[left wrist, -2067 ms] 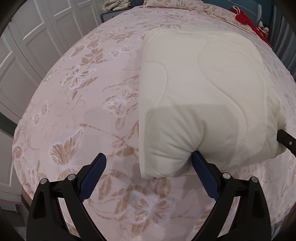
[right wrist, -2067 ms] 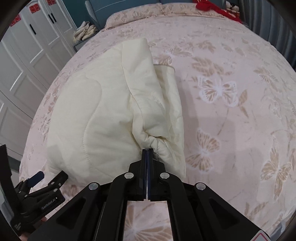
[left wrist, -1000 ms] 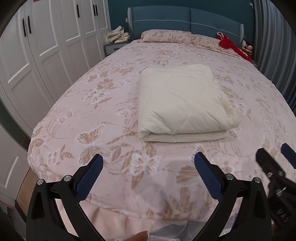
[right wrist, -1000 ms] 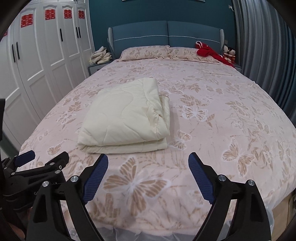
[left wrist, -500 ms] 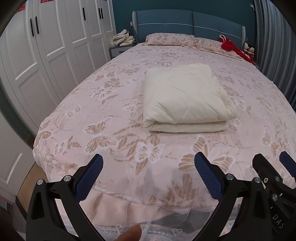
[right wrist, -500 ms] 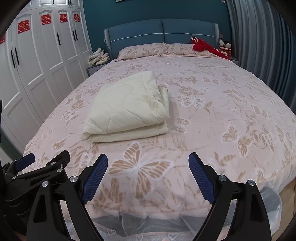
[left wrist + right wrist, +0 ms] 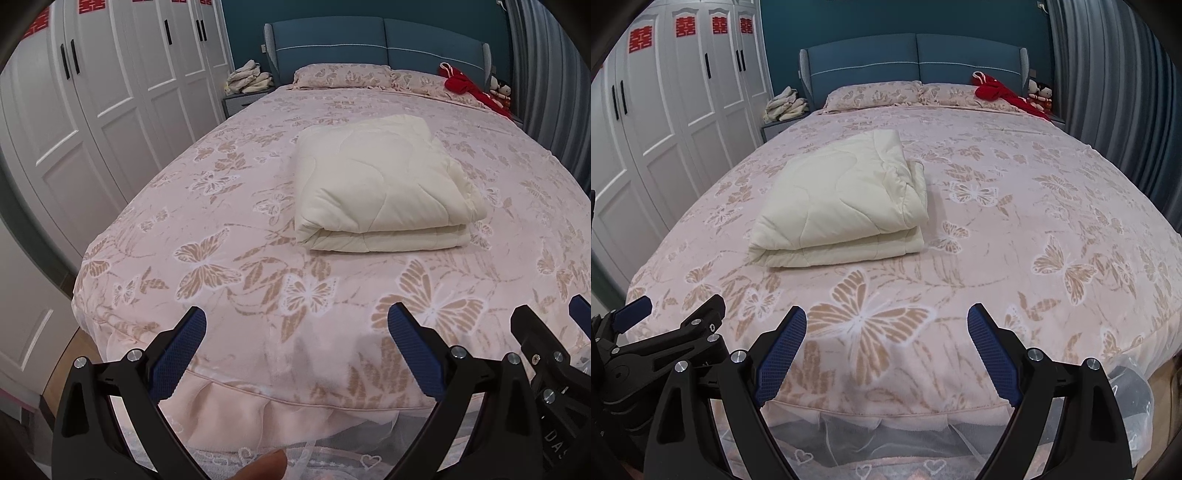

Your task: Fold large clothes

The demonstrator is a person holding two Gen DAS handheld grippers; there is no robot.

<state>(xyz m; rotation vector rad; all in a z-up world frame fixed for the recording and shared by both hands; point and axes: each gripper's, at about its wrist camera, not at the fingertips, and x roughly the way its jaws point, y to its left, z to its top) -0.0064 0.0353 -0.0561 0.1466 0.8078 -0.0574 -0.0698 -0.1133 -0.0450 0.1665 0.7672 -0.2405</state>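
Left wrist view: the left gripper [image 7: 295,347] hangs over the foot of the bed [image 7: 236,236], its blue pads spread wide and holding nothing. Two seconds ago those pads flanked the near fold of the cream quilt [image 7: 380,188]; now the quilt lies well up the butterfly-print cover, a squared, stacked bundle touched by neither tool. The right gripper [image 7: 546,328] shows at the frame's right edge, also clear of the fabric.

Right wrist view: the right gripper [image 7: 886,343], which two seconds ago was pinched tight against the quilt's edge, stands with its jaws fully apart and empty above the foot of the bed [image 7: 1052,206]. The quilt [image 7: 842,203] rests left of centre, layers aligned at the near edge, its right side a little puffy. The left gripper [image 7: 668,314] sits low at the left.

With both tools released and pulled back from a neat bundle, the fold appears complete.
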